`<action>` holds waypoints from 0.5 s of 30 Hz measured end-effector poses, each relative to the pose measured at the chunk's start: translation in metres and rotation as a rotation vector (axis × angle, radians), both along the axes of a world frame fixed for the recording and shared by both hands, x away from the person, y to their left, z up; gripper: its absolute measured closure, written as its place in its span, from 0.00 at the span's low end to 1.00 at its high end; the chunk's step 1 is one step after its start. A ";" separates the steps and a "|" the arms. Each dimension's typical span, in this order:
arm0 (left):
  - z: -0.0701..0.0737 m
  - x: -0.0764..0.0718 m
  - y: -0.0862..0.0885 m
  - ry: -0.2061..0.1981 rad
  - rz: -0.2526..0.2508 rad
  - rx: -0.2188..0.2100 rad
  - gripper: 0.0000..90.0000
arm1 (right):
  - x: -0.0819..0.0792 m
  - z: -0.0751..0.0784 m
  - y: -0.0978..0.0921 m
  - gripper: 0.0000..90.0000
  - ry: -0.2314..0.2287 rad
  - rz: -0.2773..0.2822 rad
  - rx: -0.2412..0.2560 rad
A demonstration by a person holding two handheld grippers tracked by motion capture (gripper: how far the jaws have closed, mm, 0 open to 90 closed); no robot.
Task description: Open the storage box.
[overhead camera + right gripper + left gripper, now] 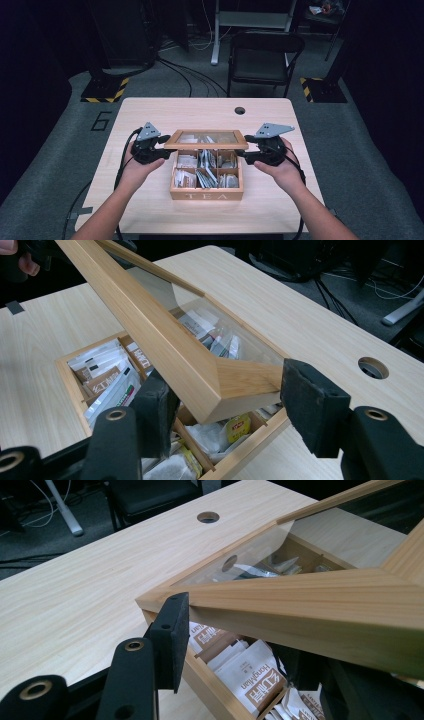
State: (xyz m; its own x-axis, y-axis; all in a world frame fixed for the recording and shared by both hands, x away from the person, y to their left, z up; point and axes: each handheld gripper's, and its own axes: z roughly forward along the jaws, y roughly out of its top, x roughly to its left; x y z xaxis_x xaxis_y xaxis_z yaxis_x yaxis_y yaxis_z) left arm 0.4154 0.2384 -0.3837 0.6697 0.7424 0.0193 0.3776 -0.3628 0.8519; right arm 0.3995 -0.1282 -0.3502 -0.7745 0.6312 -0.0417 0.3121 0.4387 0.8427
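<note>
Wooden tea box (206, 192) sits centre of table (150, 112), tea bags (206, 170) in compartments. Glass lid (206, 140) raised, tilted over box. Left tool (167, 150) at lid's left corner; jaw state can't tell. Right tool (242, 156): jaws apart, straddling lid's right corner w/o clamping.

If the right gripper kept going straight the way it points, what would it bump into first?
Most likely the wooden lid: its corner already sits between the right gripper's open jaws, though depth is hard to judge.
</note>
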 end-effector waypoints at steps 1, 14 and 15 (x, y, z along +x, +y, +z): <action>0.001 0.000 -0.001 -0.006 0.002 0.004 0.57 | 0.001 0.001 0.000 0.45 -0.010 0.006 0.000; 0.009 0.008 -0.002 -0.012 0.025 0.005 0.62 | 0.009 0.002 -0.004 0.43 -0.041 0.007 0.023; 0.011 0.009 -0.001 -0.007 0.024 0.006 0.62 | 0.010 0.000 -0.004 0.43 -0.044 0.000 0.019</action>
